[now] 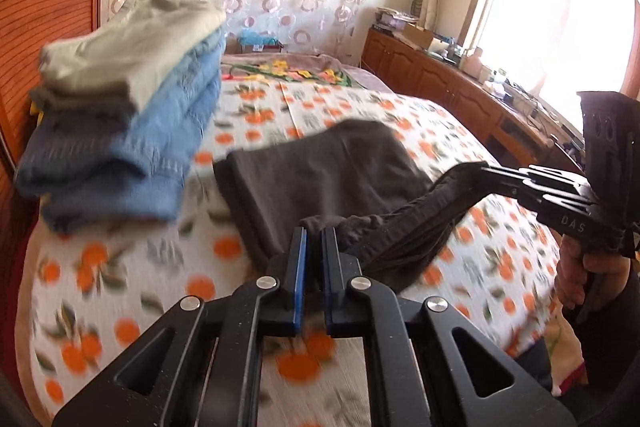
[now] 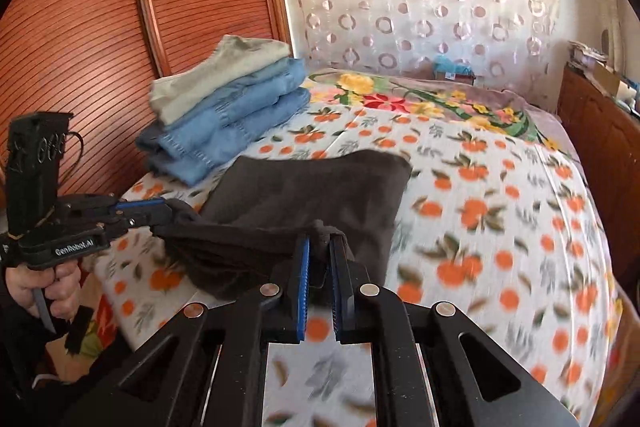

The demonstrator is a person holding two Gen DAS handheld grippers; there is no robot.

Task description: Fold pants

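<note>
The pants (image 2: 312, 187) at frame centre are dark charcoal grey. The bed sheet (image 2: 500, 211) is white, printed with oranges and green leaves. At upper left, the stack of folded pants (image 2: 232, 99) shows beige over light blue denim. The hand-held gripper (image 2: 320, 263) is black with blue pads (image 2: 305, 279). The wardrobe door (image 2: 100, 27) is reddish-brown, ribbed.

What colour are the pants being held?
Dark charcoal grey pants, plain, no pattern; clearest in the right wrist view.

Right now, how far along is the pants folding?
Done: a stack of folded pants sits on the bed. In hand: the dark pants, its near edge pinched and lifted by the left gripper and right gripper. Left: finish this fold, then probably stack it.
</note>
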